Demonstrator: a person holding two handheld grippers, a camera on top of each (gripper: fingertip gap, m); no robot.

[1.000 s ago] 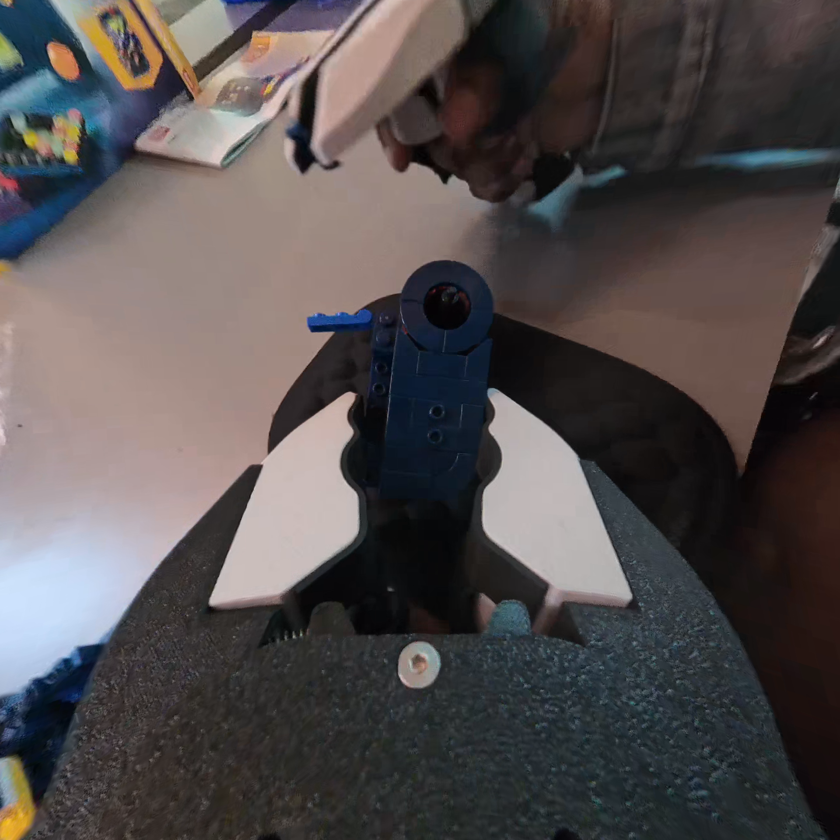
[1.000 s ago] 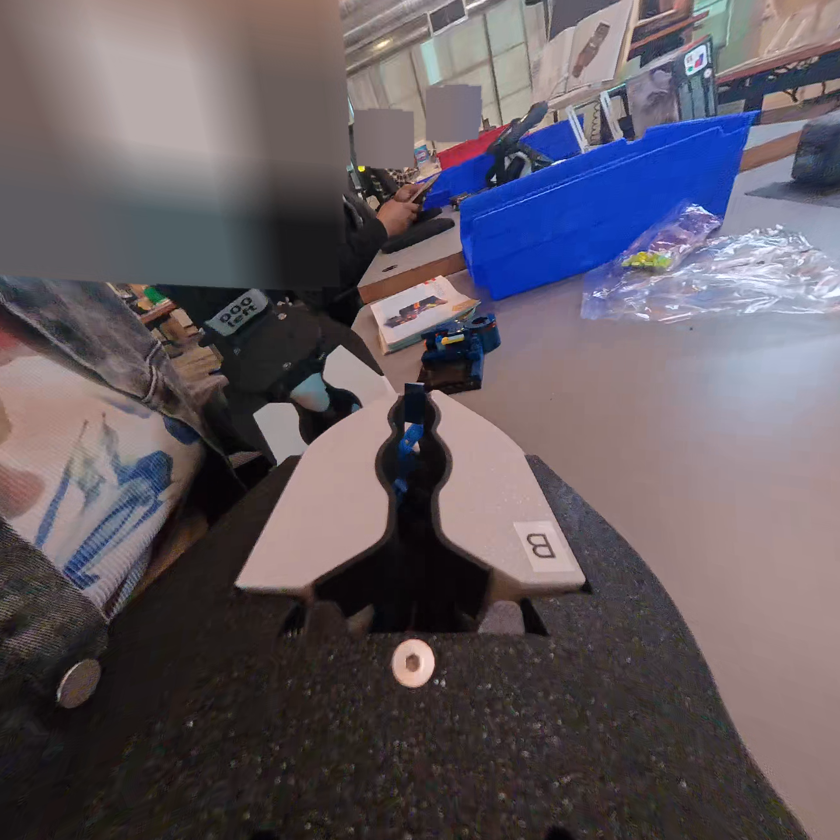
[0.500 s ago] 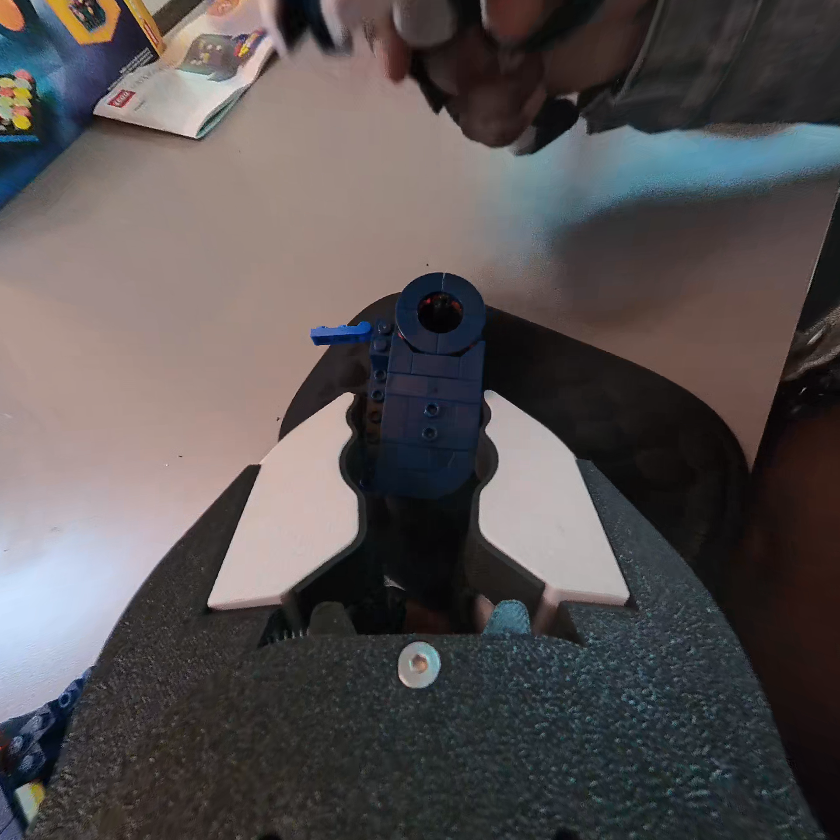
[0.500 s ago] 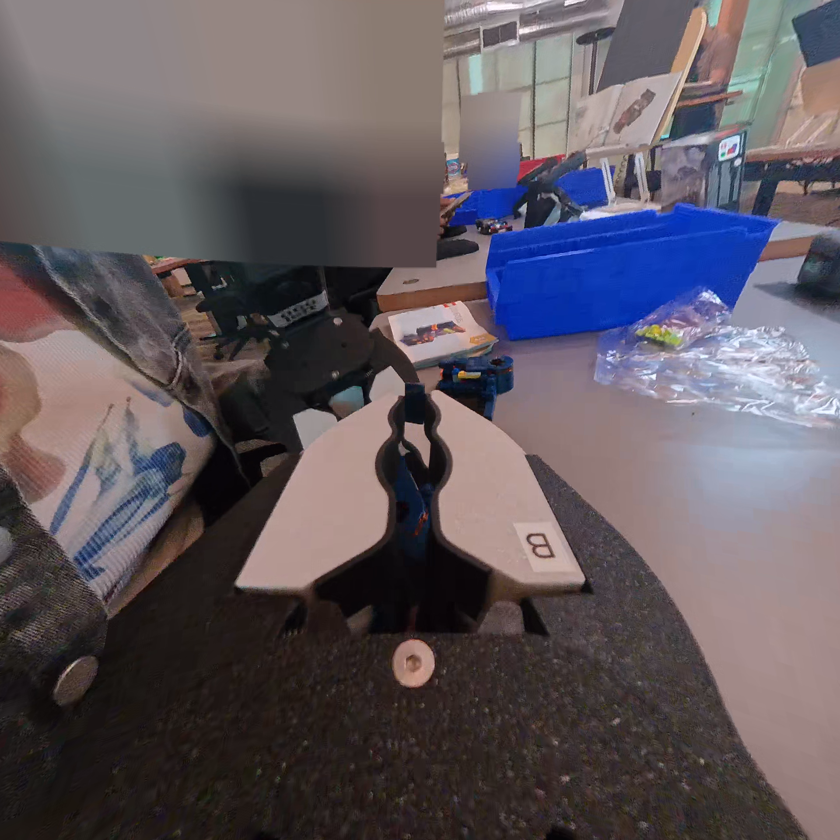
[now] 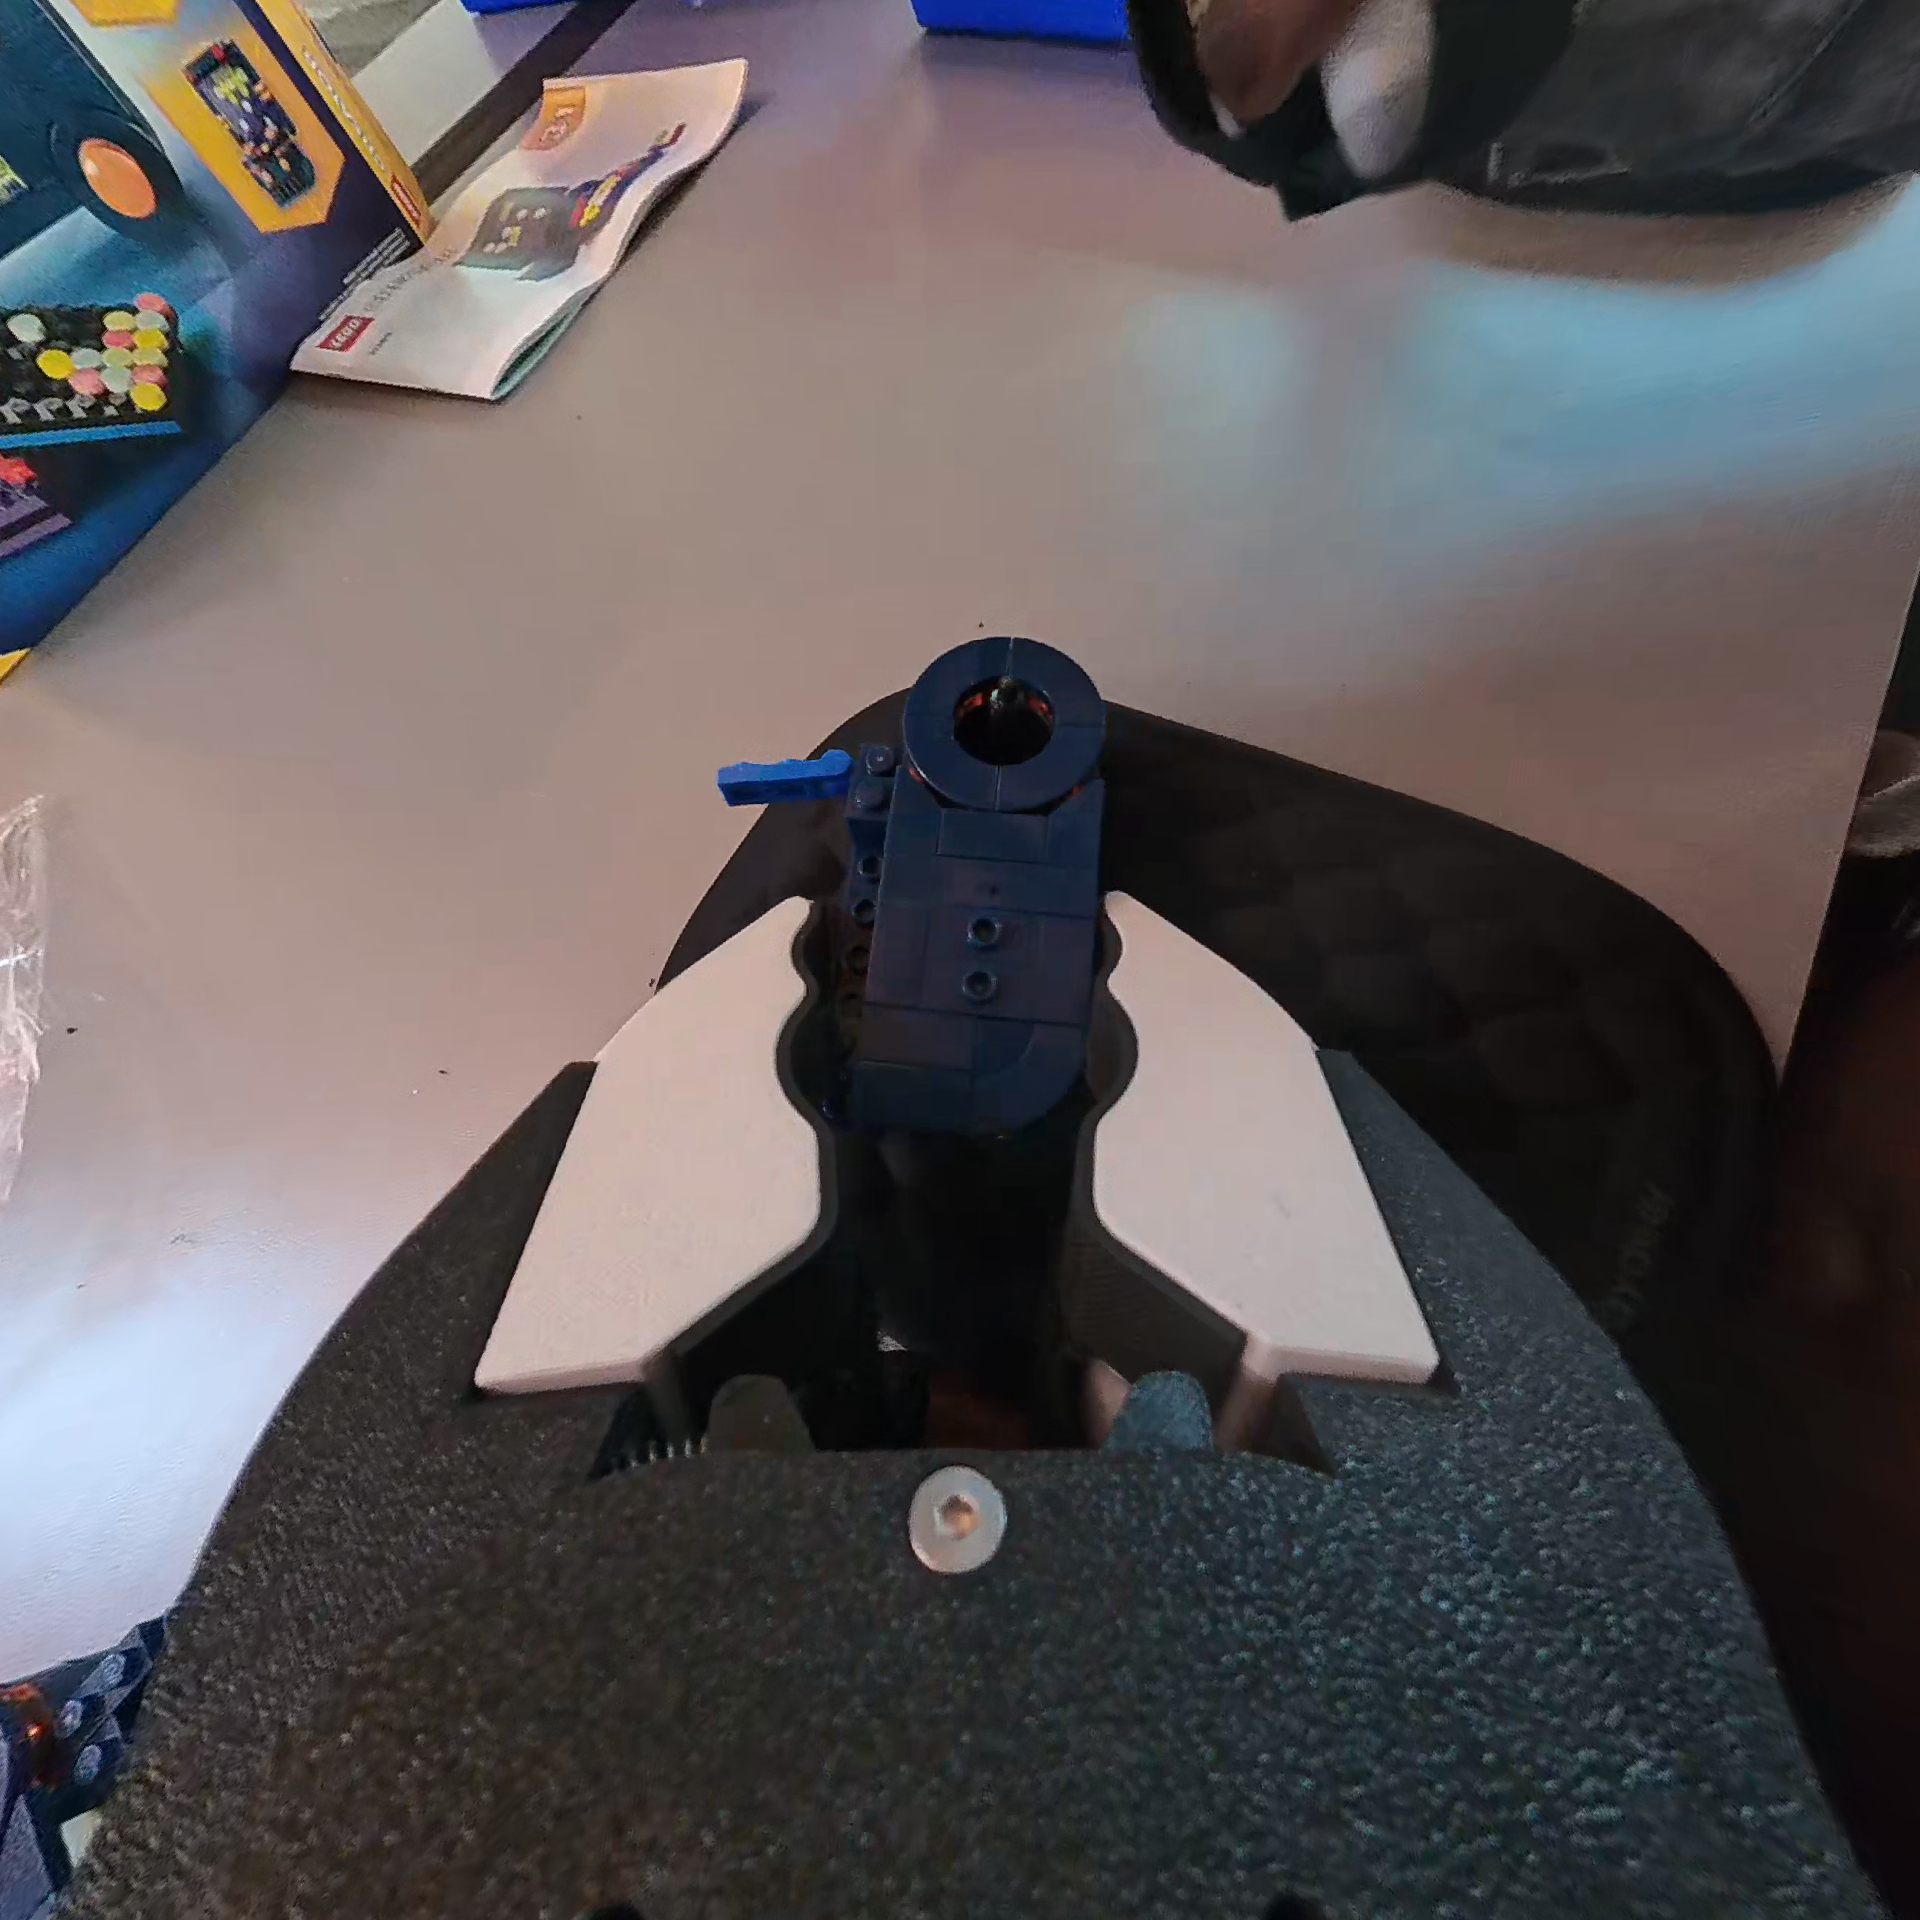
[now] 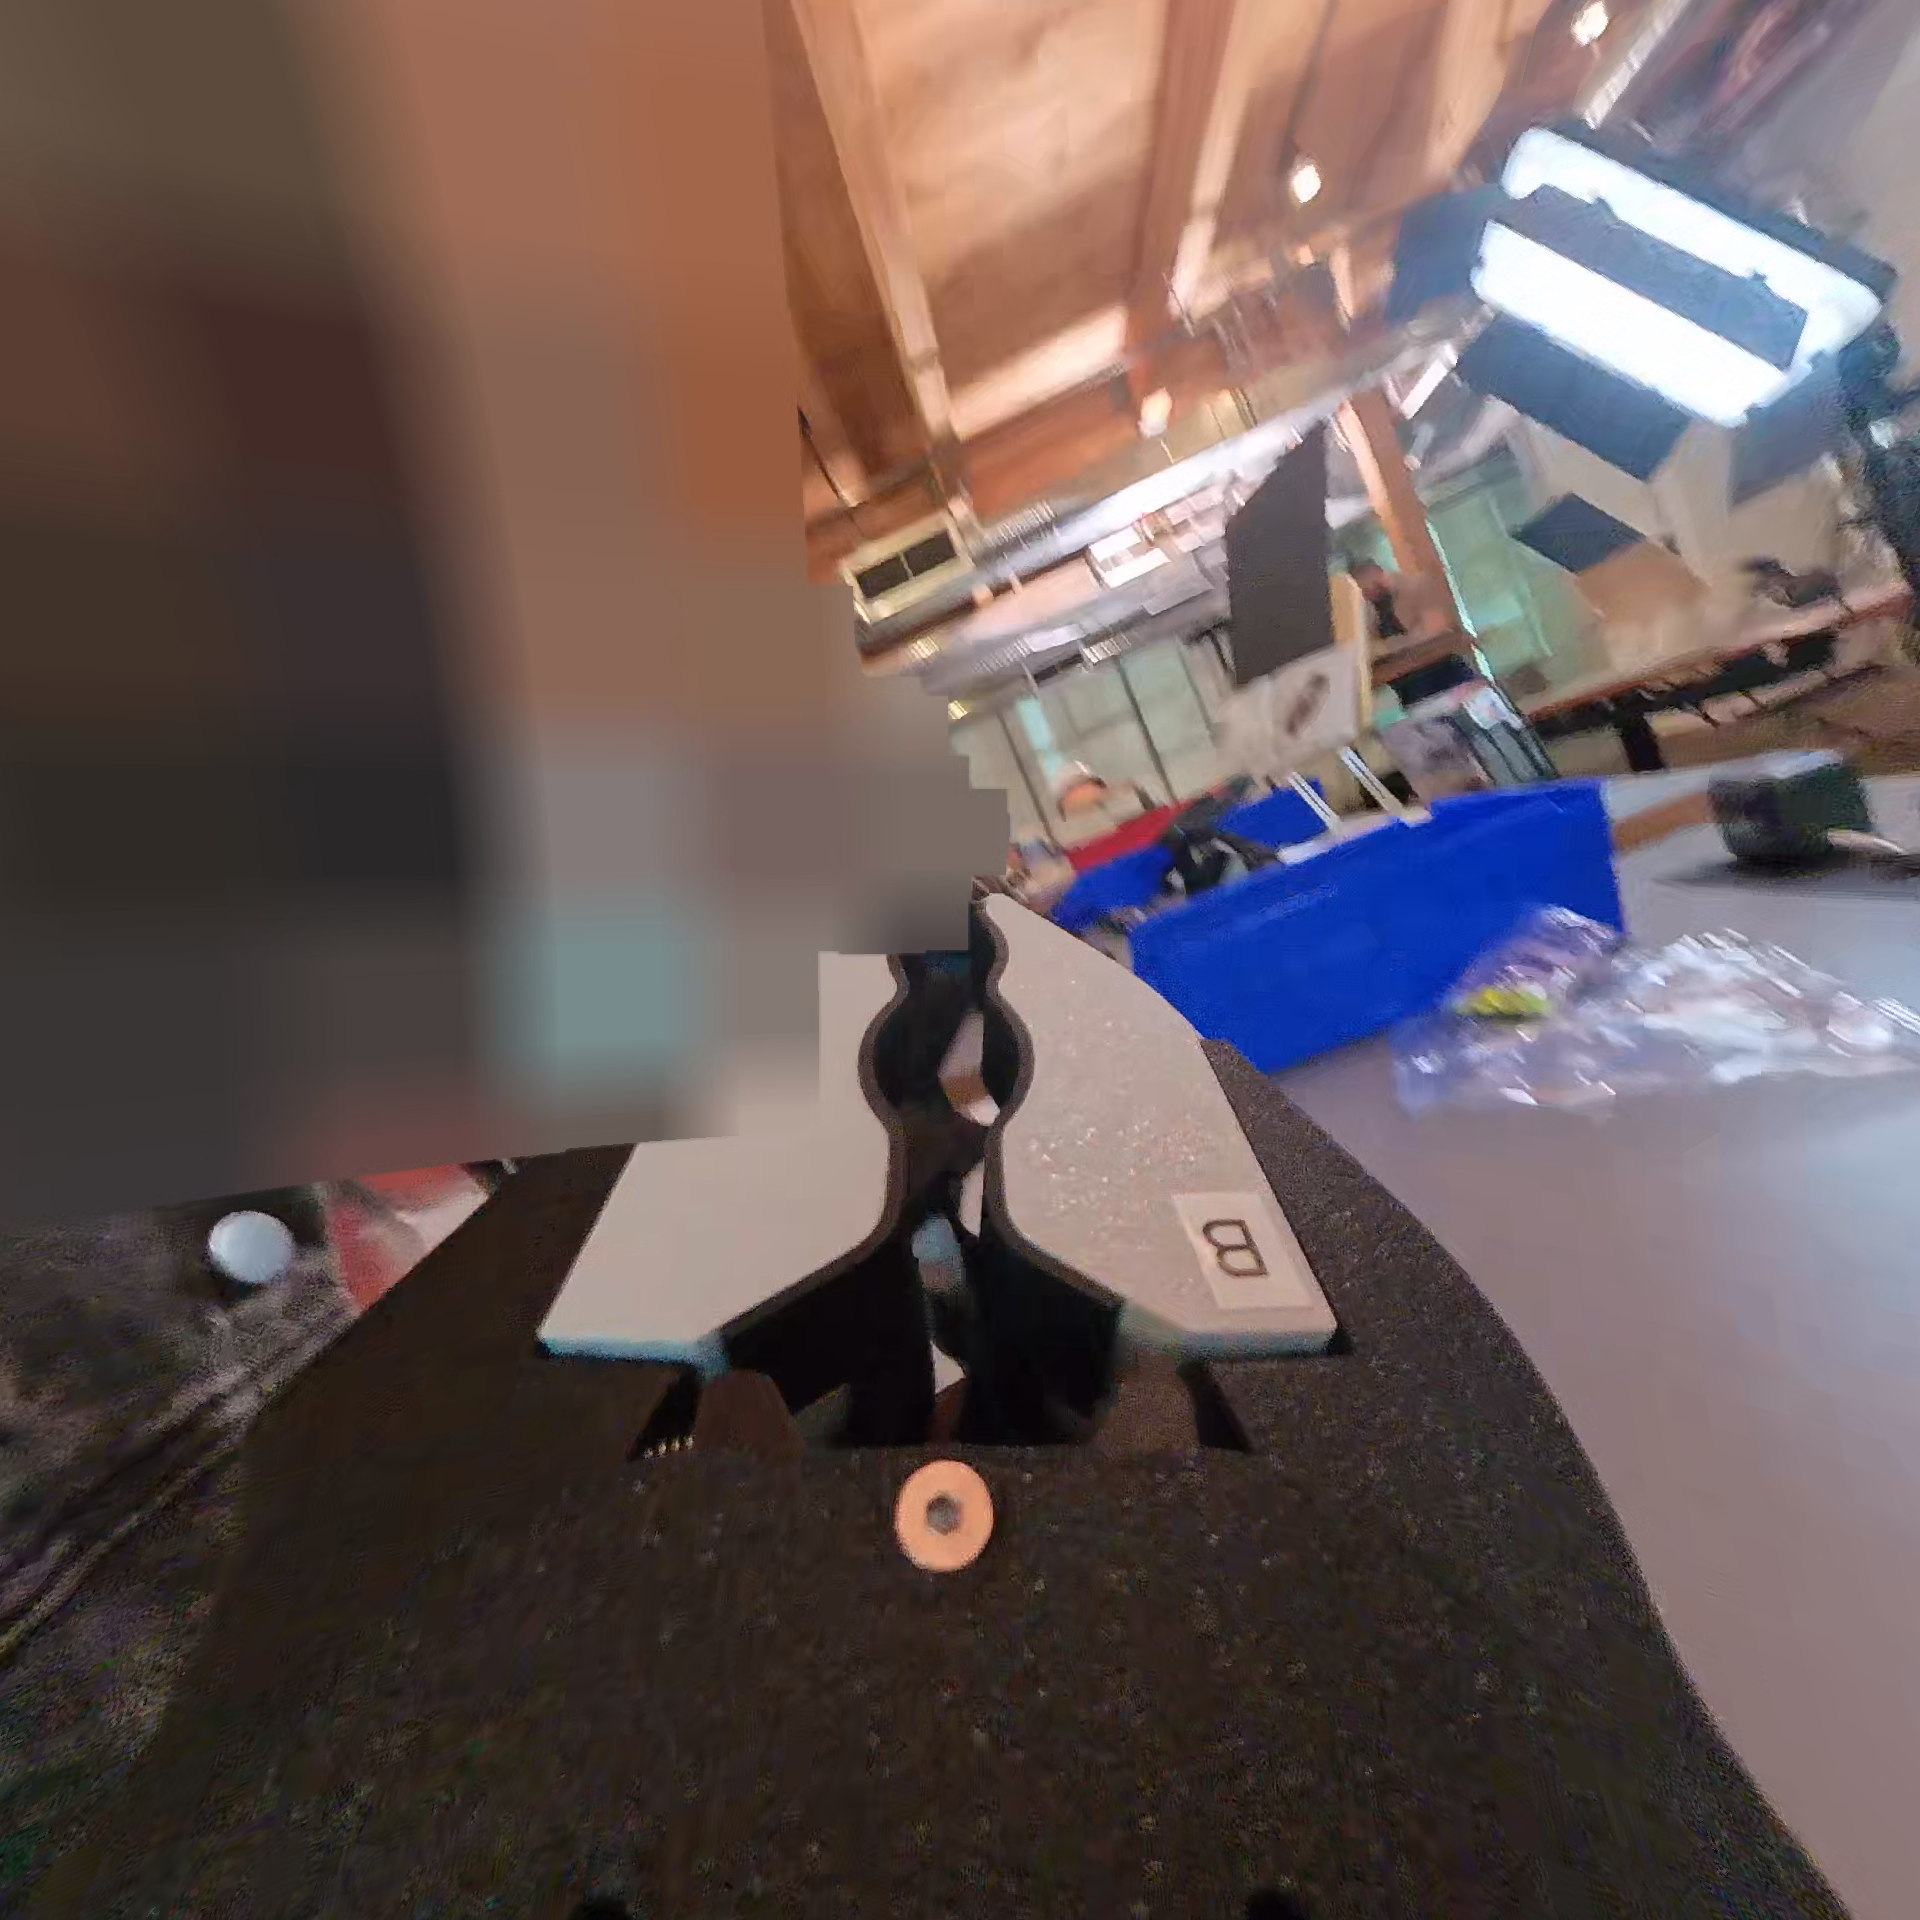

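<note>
Grey tabletop is filling most of the left wrist view, and your left gripper (image 5: pixel 956 904) is clamping a dark blue brick build (image 5: pixel 982 935) between its white fingers (image 5: pixel 675 1174). The build is sitting upright in the jaws, squeezed on both sides, with a round ring at its far end and a small lighter blue piece (image 5: pixel 779 779) sticking out to its left. Well beyond it, toward the far left, a folded instruction booklet (image 5: pixel 520 239) is lying just beside a printed toy box (image 5: pixel 156 208), and a bit of clear plastic (image 5: pixel 16 987) is peeking in at the left edge. Up in the far right corner your other hand's rig is showing as a dark blur, well apart from the build. Over in the right wrist view you're tilting the camera up, so it's mostly catching wooden ceiling and bright light panels. Your right gripper (image 6: pixel 940 956) is holding its fingers close together with only a thin gap. The tips are partly masked, so I can't tell whether anything is pinched there. It's hanging above the grey table (image 6: pixel 1662 1403), with a blue bin (image 6: pixel 1371 935) and crinkly clear bags (image 6: pixel 1662 1029) off to its right.
</note>
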